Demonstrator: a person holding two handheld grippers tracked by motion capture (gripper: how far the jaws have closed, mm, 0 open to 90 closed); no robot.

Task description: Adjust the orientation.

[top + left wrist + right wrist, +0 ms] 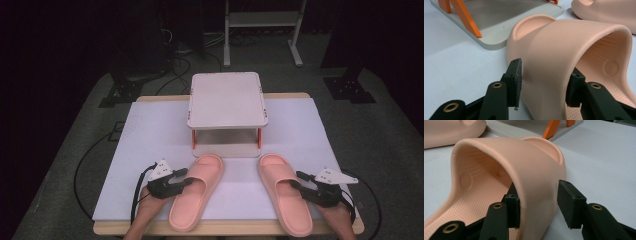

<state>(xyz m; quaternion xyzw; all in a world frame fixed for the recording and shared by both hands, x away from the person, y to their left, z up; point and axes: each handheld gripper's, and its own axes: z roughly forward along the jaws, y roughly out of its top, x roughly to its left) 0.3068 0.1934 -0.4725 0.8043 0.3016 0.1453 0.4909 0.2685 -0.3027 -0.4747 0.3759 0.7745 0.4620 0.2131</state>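
No writing can be read; a round embossed mark sits on each footbed, too faint to make out.

Two pink slides lie on a white mat (150,130) over a wooden table (225,227), toes toward a small two-tier rack (227,100) with orange legs that stands at the middle of the mat, just beyond the toes. The slides are apart, splayed outward at the heels. Nothing lies between the slides and the grippers. Cables trail off the near corners of the table.

The left slide (196,192) lies left of centre, near the front edge. The left gripper (189,181) comes at it from its outer side. In the left gripper view its jaws straddle the outer wall of the strap: one pad (517,81) outside, just off the wall, the other (573,87) inside under the arch. The jaws stand narrow around the wall, not clearly pinching it.

The right slide (284,192) lies right of centre. The right gripper (295,180) meets it from its outer side. In the right gripper view one pad (512,206) is tucked inside against the strap wall, the other (570,203) stands clear outside with a gap showing; the jaws are open around the wall.
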